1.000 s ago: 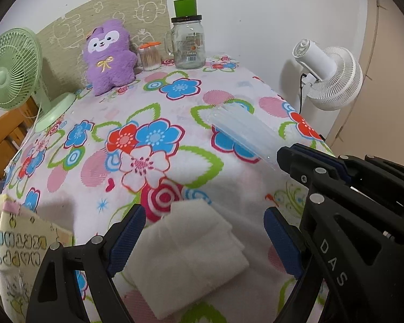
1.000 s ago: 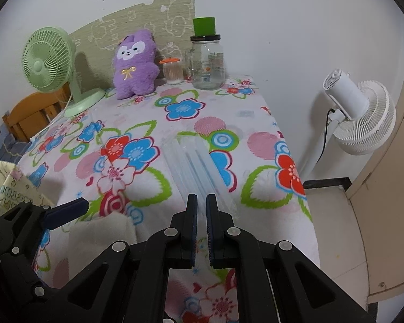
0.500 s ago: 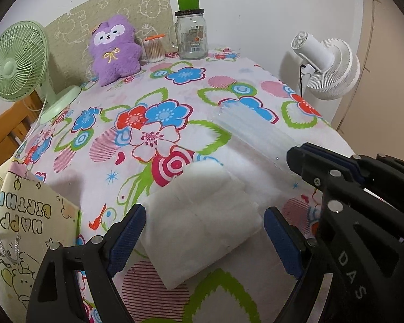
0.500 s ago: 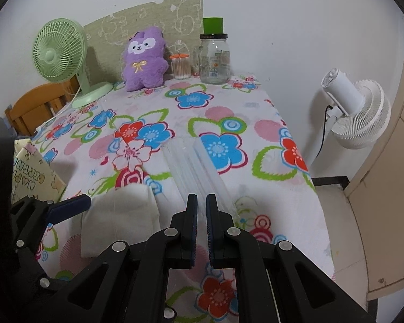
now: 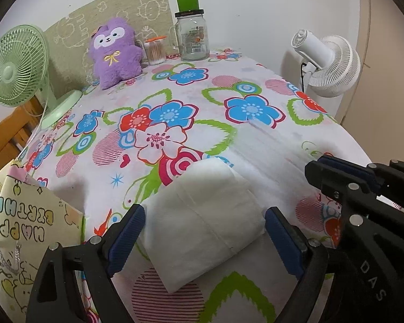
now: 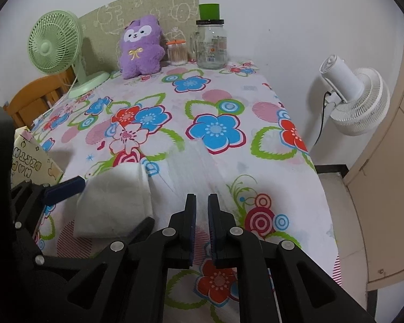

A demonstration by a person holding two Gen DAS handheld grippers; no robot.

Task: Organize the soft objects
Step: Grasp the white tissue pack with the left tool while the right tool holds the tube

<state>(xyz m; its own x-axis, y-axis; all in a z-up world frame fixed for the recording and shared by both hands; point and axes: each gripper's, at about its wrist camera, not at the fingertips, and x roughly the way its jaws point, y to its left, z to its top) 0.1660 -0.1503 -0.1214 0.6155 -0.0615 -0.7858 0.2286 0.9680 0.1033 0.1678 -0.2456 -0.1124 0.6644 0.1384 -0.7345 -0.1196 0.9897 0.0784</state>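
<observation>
While the counter (image 5: 256, 80) carries a purple plush (image 5: 115, 52) at its far edge, the folded white cloth (image 5: 207, 215) lies near, ungrasped: little looks done. Left gripper (image 5: 202, 238) straddles it, jaws released (right gripper (image 6: 201, 212) nearly clenched, holding nothing).

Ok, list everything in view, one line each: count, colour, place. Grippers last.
folded cloth: one, white, near table edge, between the left gripper's fingers
clear plastic bag: one, transparent, flat, right of the cloth
plush toy: one, purple, far end
glass jar: one, clear, green cup on top, far end
cotton swab tub: one, orange lid, beside the jar
desk fan: one, green, far left
standing fan: one, white, right of the table
gift bag: one, yellow, left of the table
tablecloth: one, floral
left gripper: open
right gripper: shut
</observation>
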